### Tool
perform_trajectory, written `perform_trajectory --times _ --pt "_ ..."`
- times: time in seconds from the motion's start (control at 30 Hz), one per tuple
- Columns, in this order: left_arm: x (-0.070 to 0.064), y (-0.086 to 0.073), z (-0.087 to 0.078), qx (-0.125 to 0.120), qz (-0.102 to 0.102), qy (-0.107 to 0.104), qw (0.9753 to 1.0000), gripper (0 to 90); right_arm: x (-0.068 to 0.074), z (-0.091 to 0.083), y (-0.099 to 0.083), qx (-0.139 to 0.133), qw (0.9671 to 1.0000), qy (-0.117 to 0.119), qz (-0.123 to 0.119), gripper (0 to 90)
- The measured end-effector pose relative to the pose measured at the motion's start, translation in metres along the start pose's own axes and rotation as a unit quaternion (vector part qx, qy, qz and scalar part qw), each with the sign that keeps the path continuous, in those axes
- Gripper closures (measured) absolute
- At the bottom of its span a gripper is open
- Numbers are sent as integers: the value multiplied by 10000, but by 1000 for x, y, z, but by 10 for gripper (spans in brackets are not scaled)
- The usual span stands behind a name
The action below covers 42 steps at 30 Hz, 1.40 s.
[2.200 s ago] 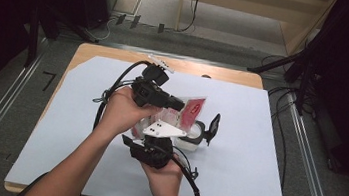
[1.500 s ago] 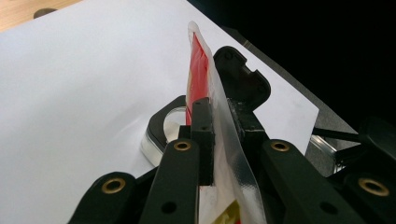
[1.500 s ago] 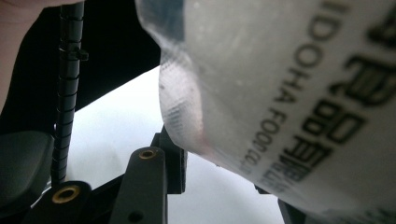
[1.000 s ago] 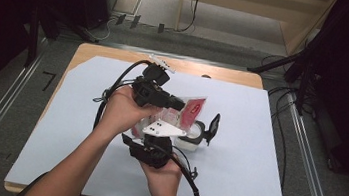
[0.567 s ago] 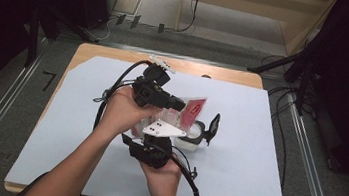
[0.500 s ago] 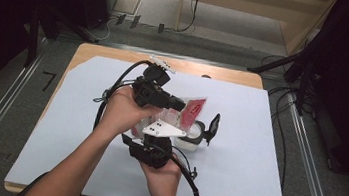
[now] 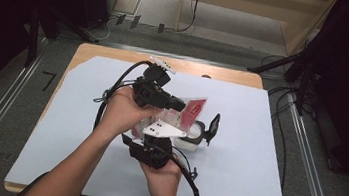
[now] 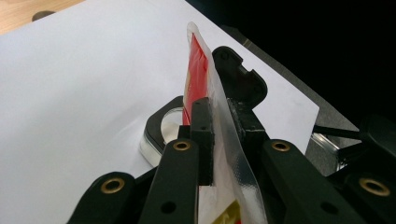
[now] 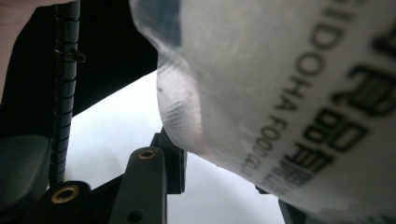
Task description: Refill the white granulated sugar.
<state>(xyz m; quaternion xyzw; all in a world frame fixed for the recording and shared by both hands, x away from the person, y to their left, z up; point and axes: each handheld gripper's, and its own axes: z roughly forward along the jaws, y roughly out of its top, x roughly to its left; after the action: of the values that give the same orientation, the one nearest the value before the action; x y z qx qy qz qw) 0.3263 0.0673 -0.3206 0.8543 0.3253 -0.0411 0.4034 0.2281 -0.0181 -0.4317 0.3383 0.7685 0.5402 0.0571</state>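
Note:
A sachet (image 7: 192, 111), red-printed with clear edges, hangs upright above the middle of the table. My left gripper (image 7: 181, 106) is shut on it, its jaws pinching the clear seam (image 8: 219, 140). Just below, my right gripper (image 7: 206, 129) lies low over the white sheet with its jaws apart. In the right gripper view the sachet (image 9: 289, 93) hangs close before the camera, above the jaws, and white sheet shows beside the left pad (image 9: 173, 163). A small round clear dish (image 7: 186, 144) sits on the sheet by the right gripper; it also appears as the dish (image 8: 166, 128) in the left gripper view.
A large white sheet (image 7: 255, 163) covers most of the wooden table (image 7: 225, 75). Cables trail from both grippers toward the person. Metal rails (image 7: 306, 159) and dark floor flank the table on both sides.

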Motion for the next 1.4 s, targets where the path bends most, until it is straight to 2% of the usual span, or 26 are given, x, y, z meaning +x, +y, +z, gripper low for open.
perform_trajectory --times 1.4 --pt "-1 0 0 5 2 -9 10000 821 -1 -1 -1 -9 10000 39 -42 640"
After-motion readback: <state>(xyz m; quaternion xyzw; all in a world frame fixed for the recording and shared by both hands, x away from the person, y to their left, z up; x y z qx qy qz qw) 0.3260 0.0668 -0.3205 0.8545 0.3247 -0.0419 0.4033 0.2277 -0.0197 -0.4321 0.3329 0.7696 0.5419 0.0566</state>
